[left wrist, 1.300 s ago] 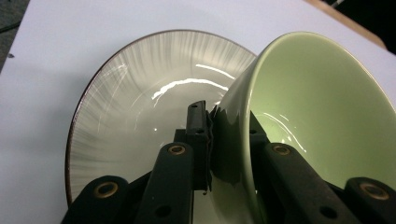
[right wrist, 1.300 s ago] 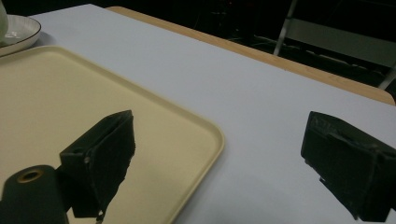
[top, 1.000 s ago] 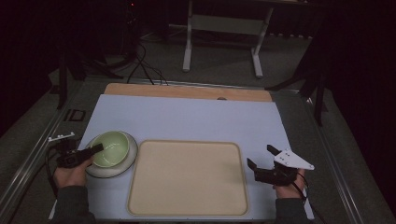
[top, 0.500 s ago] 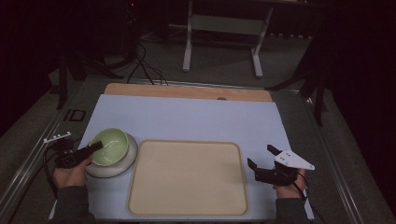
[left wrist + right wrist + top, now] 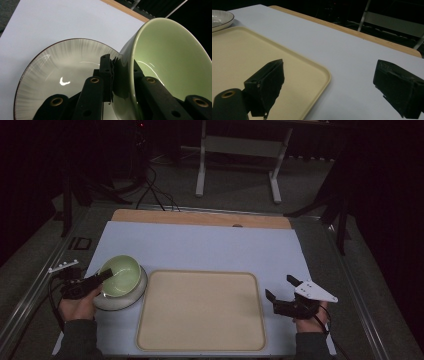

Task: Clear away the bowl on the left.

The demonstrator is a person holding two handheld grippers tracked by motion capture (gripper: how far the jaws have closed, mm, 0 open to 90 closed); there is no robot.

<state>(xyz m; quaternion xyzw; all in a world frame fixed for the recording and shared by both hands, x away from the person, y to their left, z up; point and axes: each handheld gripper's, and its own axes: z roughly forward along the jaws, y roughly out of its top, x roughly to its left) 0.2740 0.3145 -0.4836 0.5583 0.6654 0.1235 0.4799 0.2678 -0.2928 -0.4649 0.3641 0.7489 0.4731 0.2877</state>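
While my left gripper [image 5: 112, 75] clamps the rim of the green bowl [image 5: 172, 67], one jaw inside and one outside, the bowl hangs tilted over the grey ribbed plate [image 5: 50, 67] at the left of the beige tray [image 5: 200, 310]. My right gripper [image 5: 329, 85] hovers wide open and holding nothing beside the tray's right edge, over the pale blue mat [image 5: 200, 245].
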